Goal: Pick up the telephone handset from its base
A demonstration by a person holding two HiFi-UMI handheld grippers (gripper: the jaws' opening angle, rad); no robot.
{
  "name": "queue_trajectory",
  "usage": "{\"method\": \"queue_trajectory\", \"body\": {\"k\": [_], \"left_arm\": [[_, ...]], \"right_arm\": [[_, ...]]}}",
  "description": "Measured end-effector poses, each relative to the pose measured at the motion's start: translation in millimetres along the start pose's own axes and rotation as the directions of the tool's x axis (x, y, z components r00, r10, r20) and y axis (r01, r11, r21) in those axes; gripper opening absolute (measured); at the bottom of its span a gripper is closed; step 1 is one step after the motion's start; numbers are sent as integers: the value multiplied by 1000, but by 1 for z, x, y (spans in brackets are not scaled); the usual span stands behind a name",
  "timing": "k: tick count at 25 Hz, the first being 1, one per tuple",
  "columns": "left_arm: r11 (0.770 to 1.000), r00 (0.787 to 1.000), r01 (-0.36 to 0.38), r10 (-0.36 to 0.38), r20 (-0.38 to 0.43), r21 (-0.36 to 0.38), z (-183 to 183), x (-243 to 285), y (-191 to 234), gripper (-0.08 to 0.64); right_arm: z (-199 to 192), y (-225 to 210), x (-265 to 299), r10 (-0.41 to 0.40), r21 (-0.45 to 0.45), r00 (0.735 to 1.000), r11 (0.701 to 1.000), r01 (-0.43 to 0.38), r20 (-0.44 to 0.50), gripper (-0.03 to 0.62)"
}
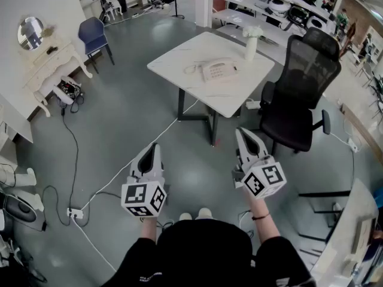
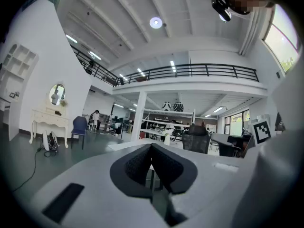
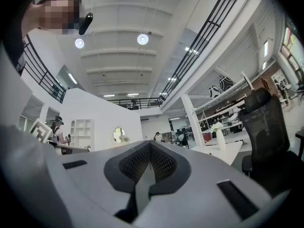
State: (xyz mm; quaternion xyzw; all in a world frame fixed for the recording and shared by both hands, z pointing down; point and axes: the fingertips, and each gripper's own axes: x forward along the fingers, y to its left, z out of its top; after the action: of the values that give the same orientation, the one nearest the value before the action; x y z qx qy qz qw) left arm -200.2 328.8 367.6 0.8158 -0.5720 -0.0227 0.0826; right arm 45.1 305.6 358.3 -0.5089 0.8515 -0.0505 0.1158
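Note:
A beige telephone [image 1: 219, 70] sits on a white table [image 1: 179, 58] far ahead of me, its handset [image 1: 207, 72] resting along the left side of the base, with a coiled cord [image 1: 191, 69] beside it. Both grippers are held over the floor, well short of the table. The left gripper [image 1: 154, 148] [image 2: 152, 147] has its jaws together with nothing between them. The right gripper [image 1: 243, 134] [image 3: 150, 147] points towards the table's near corner, its pads meeting, empty. The phone does not show in either gripper view.
A white vase [image 1: 251, 42] [image 3: 219, 137] stands on the table's right side. A black office chair [image 1: 299, 94] [image 3: 266, 127] is right of the table. Cables and a power strip [image 1: 75, 213] lie on the floor at left. A dressing table [image 1: 51, 58] and blue chair [image 1: 94, 36] stand at far left.

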Motion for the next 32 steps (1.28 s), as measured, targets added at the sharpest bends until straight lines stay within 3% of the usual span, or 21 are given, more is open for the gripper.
{"method": "queue_trajectory", "body": {"k": [14, 32], "left_arm": [[999, 999, -34, 34, -3, 0, -2, 18, 8, 0], [996, 995, -87, 87, -41, -5, -17, 55, -2, 0]], "right_arm": [[-3, -25, 9, -7, -3, 1000, 1000, 7, -6, -9], [-21, -68, 37, 26, 72, 999, 997, -24, -22, -9]]}}
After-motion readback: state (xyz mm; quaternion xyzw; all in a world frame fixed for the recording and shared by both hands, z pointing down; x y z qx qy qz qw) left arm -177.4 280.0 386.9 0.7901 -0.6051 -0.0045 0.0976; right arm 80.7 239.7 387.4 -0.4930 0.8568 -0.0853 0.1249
